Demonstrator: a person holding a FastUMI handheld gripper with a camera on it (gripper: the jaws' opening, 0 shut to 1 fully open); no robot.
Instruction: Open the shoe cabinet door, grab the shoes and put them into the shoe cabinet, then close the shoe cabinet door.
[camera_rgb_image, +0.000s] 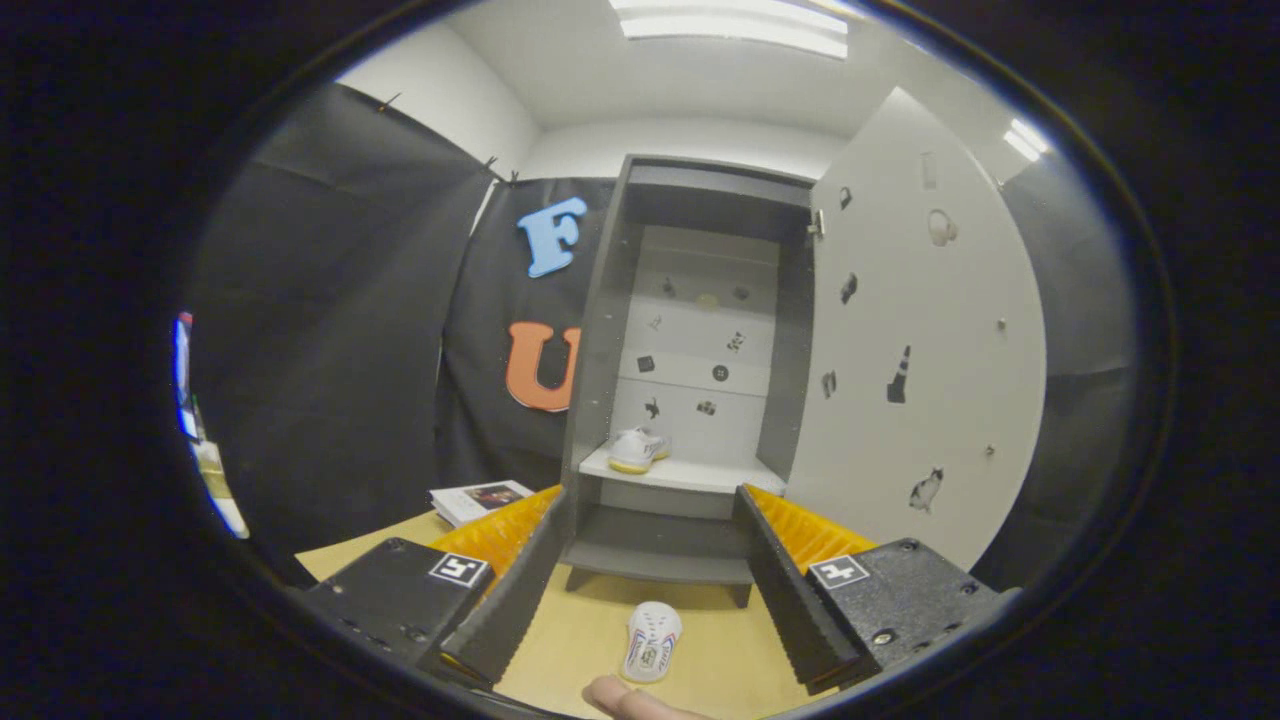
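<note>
The grey shoe cabinet (700, 330) stands ahead with its white door (925, 340) swung open to the right. One white shoe (637, 449) with a yellowish sole rests on the left part of the white shelf (690, 474) inside. A second white shoe (651, 641) lies on the wooden table between my fingers, near their bases and in front of the cabinet. My gripper (650, 500) is open, its ridged black fingers (520, 590) spread wide and touching nothing.
A booklet (478, 499) lies on the table left of the cabinet. A fingertip (630, 700) of a person's hand shows just below the loose shoe. Black cloth walls close in the left and back. A lower grey shelf (660, 545) sits under the white one.
</note>
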